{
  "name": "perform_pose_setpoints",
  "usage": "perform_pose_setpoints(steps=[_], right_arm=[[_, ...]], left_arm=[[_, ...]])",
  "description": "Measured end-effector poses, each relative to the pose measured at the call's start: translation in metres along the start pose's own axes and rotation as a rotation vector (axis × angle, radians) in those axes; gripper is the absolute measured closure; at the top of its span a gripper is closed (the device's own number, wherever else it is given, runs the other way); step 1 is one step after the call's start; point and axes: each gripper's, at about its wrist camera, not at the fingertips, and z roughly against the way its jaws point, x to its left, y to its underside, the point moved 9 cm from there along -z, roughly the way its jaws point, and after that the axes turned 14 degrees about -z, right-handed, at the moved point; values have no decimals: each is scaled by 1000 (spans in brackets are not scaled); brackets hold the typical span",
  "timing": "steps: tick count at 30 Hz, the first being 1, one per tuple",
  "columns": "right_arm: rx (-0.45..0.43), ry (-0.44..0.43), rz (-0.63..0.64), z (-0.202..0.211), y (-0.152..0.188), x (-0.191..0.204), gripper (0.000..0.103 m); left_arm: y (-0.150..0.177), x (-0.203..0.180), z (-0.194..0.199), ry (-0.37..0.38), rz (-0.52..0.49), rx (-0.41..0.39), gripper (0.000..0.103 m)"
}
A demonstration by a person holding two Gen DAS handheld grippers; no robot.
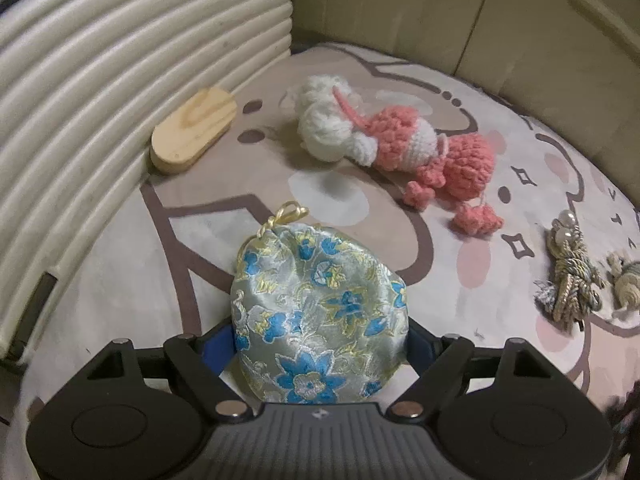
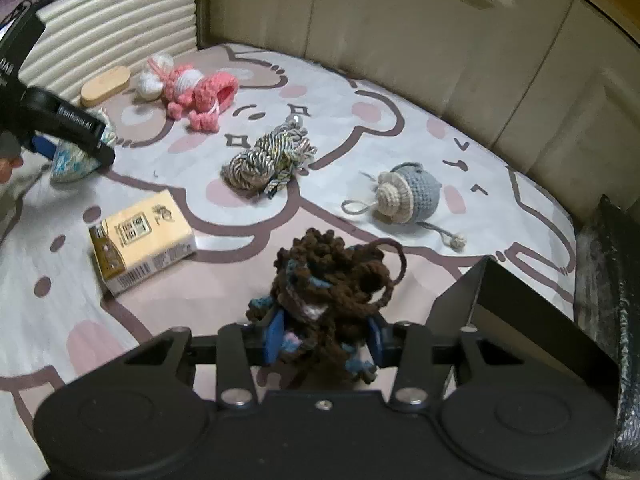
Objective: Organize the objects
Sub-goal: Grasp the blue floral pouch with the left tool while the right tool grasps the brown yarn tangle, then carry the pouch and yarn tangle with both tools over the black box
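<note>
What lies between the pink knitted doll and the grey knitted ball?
A bundle of twisted cord lies between the pink doll and the grey ball, seen in the right wrist view.

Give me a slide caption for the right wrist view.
Right gripper shut on a brown yarn doll above the cartoon-print mat, with a yellow box and knitted toys lying beyond.

The pouch (image 1: 320, 320) is glossy brocade satin with woven blue flowers. The pink doll (image 1: 400, 140) and the brown doll (image 2: 332, 300) are rough crocheted yarn, as is the grey ball (image 2: 412, 192). The oval block (image 1: 194, 130) is smooth bare wood. The cord bundle (image 2: 272, 156) is shiny twisted rope. The box (image 2: 140, 240) is printed card. The bed sheet (image 2: 400, 128) is matt printed cloth; each hand-held gripper (image 2: 326, 336) is matt black plastic with metal pins.
</note>
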Motion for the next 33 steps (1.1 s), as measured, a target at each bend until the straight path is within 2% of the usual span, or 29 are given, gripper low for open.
perform_pose_setpoints(steps=[13,20,25,33], right_arm=[[-113,-12,-129,57,-35,-12,62],[-183,-22,-181,95,-52,-13,62],[-215,-34,-219,125,-60,-13,62],[-250,-21,-272,166,-64,-25,62]], left_arm=[[-32,-20,82,-13,-142,-140,19],[-46,-30,133,10,-187,-209,19],[-48,-41,170,45,-221,-229,19],[-45,-85,218,91,-307,-265,19]])
